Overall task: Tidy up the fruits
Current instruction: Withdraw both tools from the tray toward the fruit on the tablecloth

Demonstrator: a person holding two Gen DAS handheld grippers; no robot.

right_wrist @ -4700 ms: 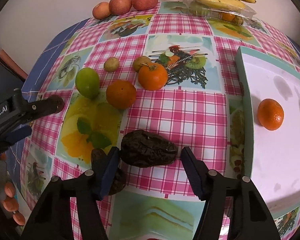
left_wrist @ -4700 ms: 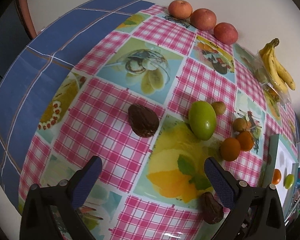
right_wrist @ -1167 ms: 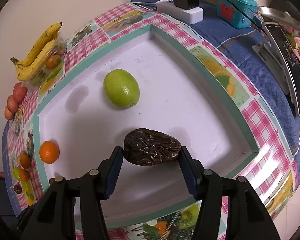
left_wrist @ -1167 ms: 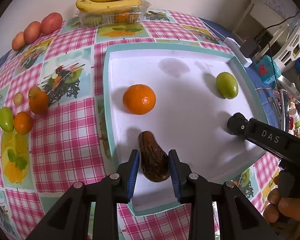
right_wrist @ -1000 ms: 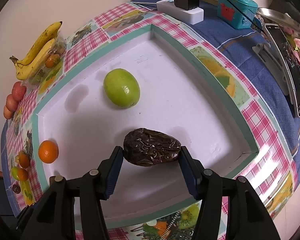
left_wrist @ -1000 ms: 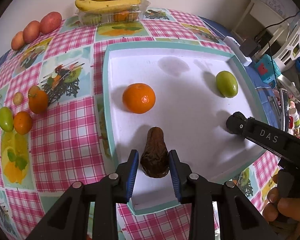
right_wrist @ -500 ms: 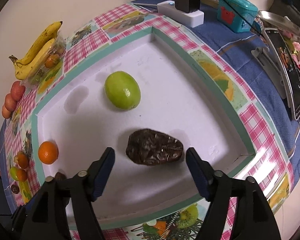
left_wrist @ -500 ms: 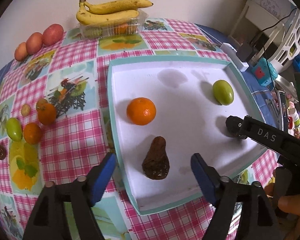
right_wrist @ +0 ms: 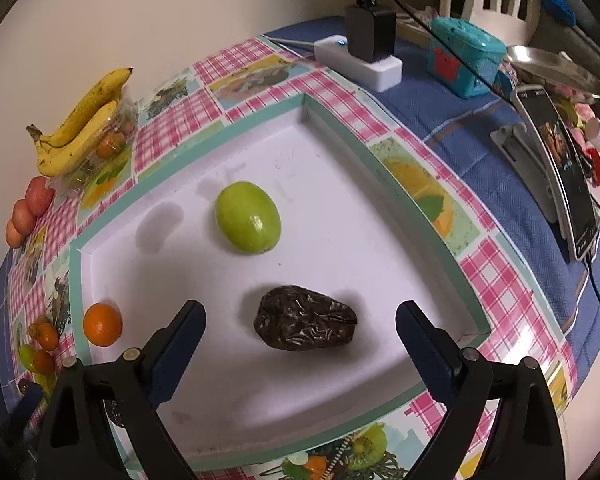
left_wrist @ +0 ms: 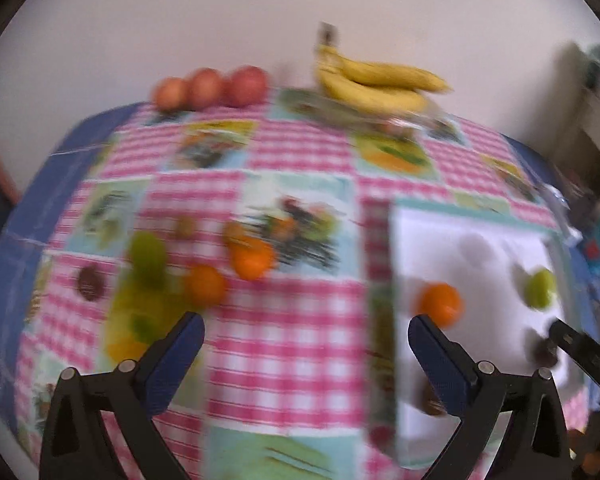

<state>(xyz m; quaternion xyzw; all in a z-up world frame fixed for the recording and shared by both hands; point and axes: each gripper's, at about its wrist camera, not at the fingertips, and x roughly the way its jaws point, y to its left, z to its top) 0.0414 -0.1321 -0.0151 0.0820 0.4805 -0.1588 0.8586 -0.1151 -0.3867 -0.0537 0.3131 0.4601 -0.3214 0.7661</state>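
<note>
The white tray (right_wrist: 340, 184) with a teal rim holds a green fruit (right_wrist: 247, 217), an orange (right_wrist: 102, 324) and a dark wrinkled fruit (right_wrist: 306, 323). My right gripper (right_wrist: 300, 336) is open, its jaws wide on either side of the dark fruit, not touching it. In the blurred left wrist view my left gripper (left_wrist: 304, 348) is open and empty over the checked cloth, left of the tray (left_wrist: 480, 248). Two oranges (left_wrist: 252, 258), a green fruit (left_wrist: 148, 256) and a dark fruit (left_wrist: 89, 280) lie on the cloth ahead of it.
Bananas (left_wrist: 372, 80) on a clear box and three red fruits (left_wrist: 208, 88) stand at the table's far edge by the wall. A power strip with a charger (right_wrist: 364, 56), a teal box (right_wrist: 464, 60) and a phone (right_wrist: 556, 160) lie right of the tray.
Both grippers opened and let go of their dark fruits, which now lie in the tray. My left gripper has swung left, away from the tray, towards the loose fruit. The right one has pulled back slightly.
</note>
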